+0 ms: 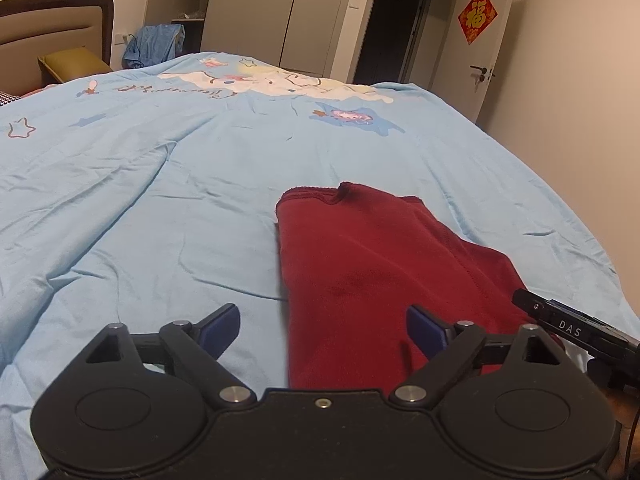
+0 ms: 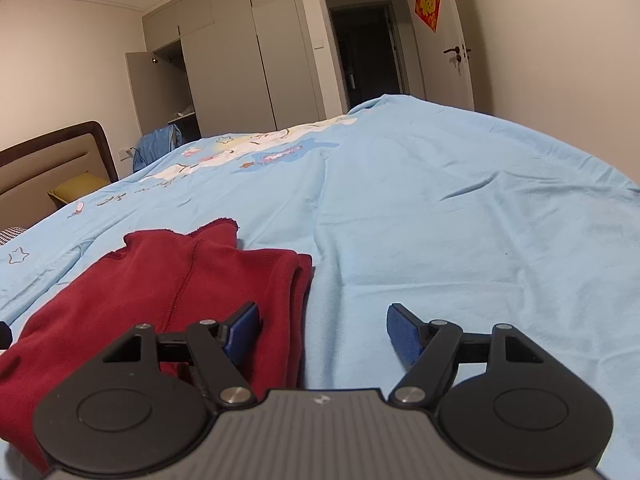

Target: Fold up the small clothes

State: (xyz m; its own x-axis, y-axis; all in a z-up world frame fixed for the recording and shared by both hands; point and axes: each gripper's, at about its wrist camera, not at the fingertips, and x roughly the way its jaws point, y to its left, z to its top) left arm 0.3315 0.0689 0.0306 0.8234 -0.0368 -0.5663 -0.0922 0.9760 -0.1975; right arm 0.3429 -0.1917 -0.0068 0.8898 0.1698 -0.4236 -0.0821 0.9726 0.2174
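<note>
- On the bed, spread over the light blue duvet [image 1: 160,200], lies a dark red garment [image 1: 360,264], folded into a rough rectangle of stacked layers.
- Its fabric looks soft and fleecy; a stitched seam runs lengthwise down the top layer, and the far edge shows a raw, slightly wavy hem with a small raised bump.
- From the right wrist view, the garment's [image 2: 160,288] folded edge on the right side shows doubled layers lying one upon the other, and the far end rises to a small pointed flap.
- Beyond the garment, the duvet carries a cartoon print with stars; beyond that print stand a pale wardrobe [image 1: 288,12] and a dark open doorway [image 1: 388,28].
- Left of the garment's near end, the left gripper [image 1: 322,330] hovers low over the bed with its jaws spread wide, nothing held between them; its right blue pad [image 1: 424,330] sits over the red cloth, its left pad over bare duvet.
- At the garment's near right edge, the right gripper [image 2: 322,332] likewise stands wide apart and empty, its left blue pad [image 2: 244,330] above the folded edge and its right pad over the duvet.
- Both grippers point along the garment toward the wardrobe, roughly level with the bed.
</note>
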